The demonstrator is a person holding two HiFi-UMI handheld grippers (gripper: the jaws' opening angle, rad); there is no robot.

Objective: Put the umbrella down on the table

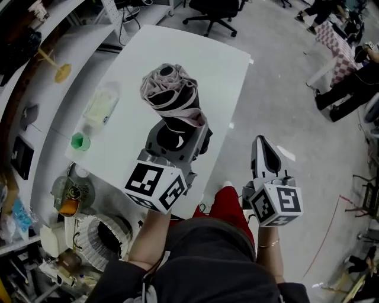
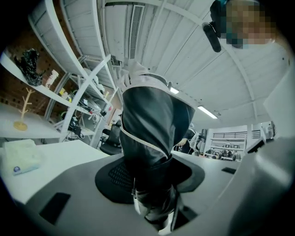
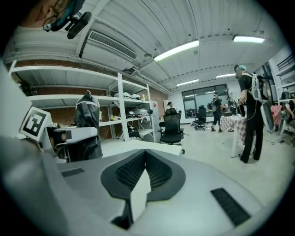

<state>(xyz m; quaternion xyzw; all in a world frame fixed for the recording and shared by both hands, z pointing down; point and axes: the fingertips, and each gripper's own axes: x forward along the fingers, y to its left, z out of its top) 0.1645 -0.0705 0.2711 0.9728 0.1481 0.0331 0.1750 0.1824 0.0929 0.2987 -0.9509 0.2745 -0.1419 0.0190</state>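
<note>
Umbrella (image 1: pixel 172 97), folded, held upright over the white table (image 1: pixel 201 53) by the left gripper (image 1: pixel 177 139); only the left gripper view shows jaws clamping its dark fabric. Right gripper (image 1: pixel 265 151): jaws together, empty.

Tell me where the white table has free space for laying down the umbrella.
The far part of the table, beyond the umbrella toward the office chair, is bare; so is the strip along its right edge. The left edge is crowded by a clear packet and a small green object. The left gripper hides the near part.
</note>
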